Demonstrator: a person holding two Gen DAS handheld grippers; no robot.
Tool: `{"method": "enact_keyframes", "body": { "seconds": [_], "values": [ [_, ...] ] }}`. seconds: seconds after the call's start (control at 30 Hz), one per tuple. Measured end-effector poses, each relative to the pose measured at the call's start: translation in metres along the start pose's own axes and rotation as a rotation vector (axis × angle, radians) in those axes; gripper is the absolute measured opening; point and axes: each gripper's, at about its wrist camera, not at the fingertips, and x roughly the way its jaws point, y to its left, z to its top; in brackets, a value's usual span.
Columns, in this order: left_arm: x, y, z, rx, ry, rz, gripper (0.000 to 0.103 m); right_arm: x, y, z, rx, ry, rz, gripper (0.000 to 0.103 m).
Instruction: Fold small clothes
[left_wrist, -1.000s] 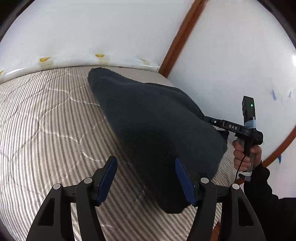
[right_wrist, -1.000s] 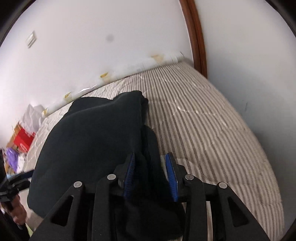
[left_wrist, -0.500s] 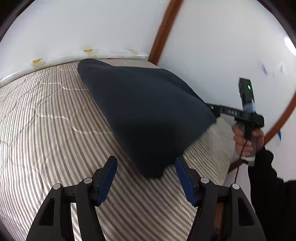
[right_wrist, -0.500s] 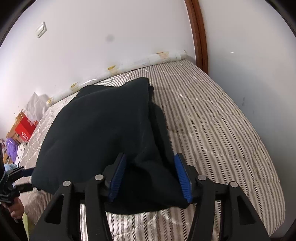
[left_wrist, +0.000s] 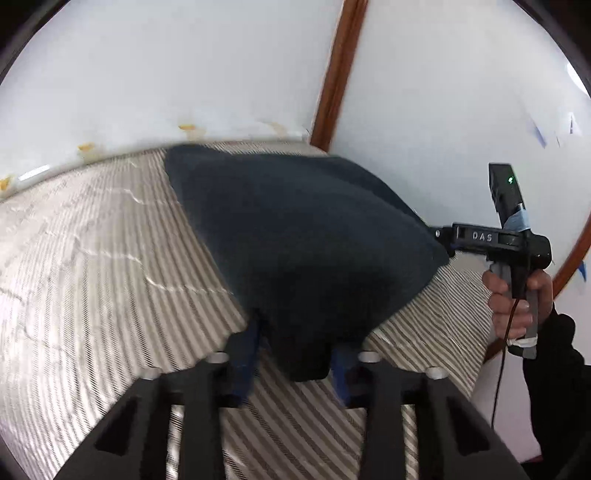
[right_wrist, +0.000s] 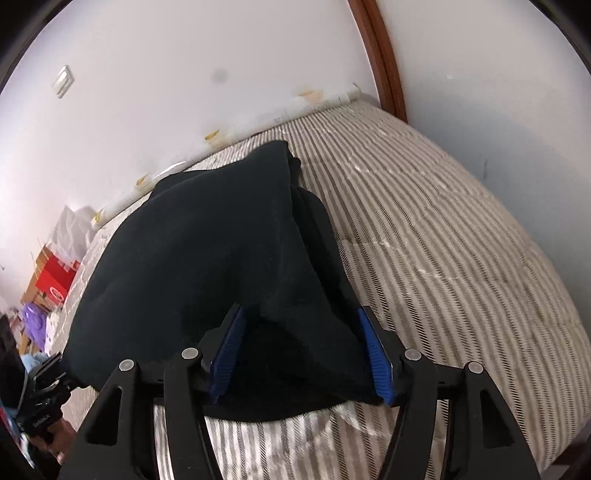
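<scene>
A dark navy garment (left_wrist: 295, 236) lies spread over the striped mattress (left_wrist: 92, 266), with its near edge lifted. My left gripper (left_wrist: 295, 350) has its blue pads closed in on the garment's near corner, which bulges between them. In the right wrist view the same garment (right_wrist: 207, 251) fills the middle. My right gripper (right_wrist: 301, 354) stands wide open, with the garment's other corner lying loose between its blue fingers (right_wrist: 376, 354). The right gripper also shows in the left wrist view (left_wrist: 480, 240), at the garment's right corner.
White walls and a brown wooden door frame (left_wrist: 332, 74) border the mattress at the back. A red box (right_wrist: 55, 280) and a purple item (right_wrist: 33, 317) sit beyond the mattress's left side. Bare striped mattress (right_wrist: 443, 240) extends to the right.
My left gripper moved forward and closed from wide open onto the garment's near corner. My right gripper went from shut on the fabric to wide open.
</scene>
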Motion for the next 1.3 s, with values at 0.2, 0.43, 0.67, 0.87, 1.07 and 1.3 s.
{"method": "enact_keyframes", "body": {
  "seconds": [0.2, 0.43, 0.67, 0.87, 1.07, 1.3],
  "values": [
    [-0.010, 0.036, 0.007, -0.071, -0.074, 0.085, 0.017, 0.020, 0.035, 0.010, -0.031, 0.020, 0.060, 0.021],
    [-0.035, 0.114, 0.015, -0.186, -0.106, 0.153, 0.016, 0.060, 0.118, 0.023, -0.085, 0.022, 0.129, 0.020],
    [-0.067, 0.174, -0.003, -0.273, -0.130, 0.231, 0.015, 0.089, 0.188, 0.029, -0.147, 0.059, 0.206, 0.020],
    [-0.083, 0.184, -0.024, -0.309, -0.126, 0.271, 0.015, 0.079, 0.212, 0.010, -0.193, 0.050, 0.225, 0.018],
    [-0.093, 0.162, -0.040, -0.287, -0.131, 0.282, 0.015, 0.039, 0.187, -0.008, -0.192, 0.005, 0.242, 0.017],
    [-0.103, 0.125, -0.060, -0.207, -0.112, 0.324, 0.015, 0.034, 0.175, -0.027, -0.206, 0.014, 0.202, 0.017]
  ]
}}
